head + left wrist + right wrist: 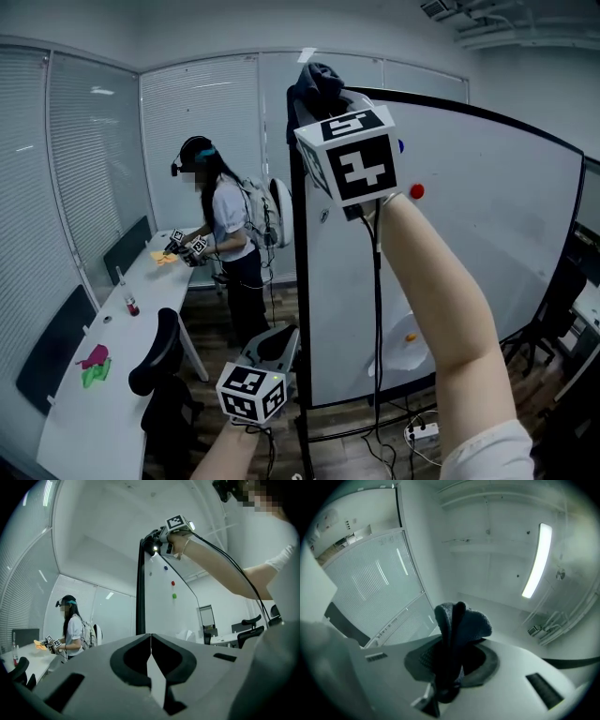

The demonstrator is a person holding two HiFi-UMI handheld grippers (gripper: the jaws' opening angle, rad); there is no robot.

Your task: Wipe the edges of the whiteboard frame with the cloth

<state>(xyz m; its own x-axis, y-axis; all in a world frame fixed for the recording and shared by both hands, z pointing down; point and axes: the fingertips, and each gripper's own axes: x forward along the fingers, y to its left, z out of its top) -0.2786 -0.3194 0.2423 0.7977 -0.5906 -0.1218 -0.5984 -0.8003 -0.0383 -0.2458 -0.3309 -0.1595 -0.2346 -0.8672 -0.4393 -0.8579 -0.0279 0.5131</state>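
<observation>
The whiteboard [469, 244] stands on a stand, with a black frame [298, 281] round it. My right gripper [317, 105] is raised at the frame's top left corner and is shut on a dark grey cloth [319, 80]. In the right gripper view the cloth [457, 630] sticks up bunched between the jaws. From the left gripper view, the black frame post [139, 588] rises ahead, with the right gripper [161, 540] at its top. My left gripper [277, 342] hangs low by the foot of the post, shut with nothing between its jaws [151, 637].
Another person [225, 234] with grippers stands at a long white table [112, 375] on the left. A black chair [159, 361] sits near my left gripper. Magnets [416, 191] dot the board. Cables and a power strip [422, 433] lie on the floor below.
</observation>
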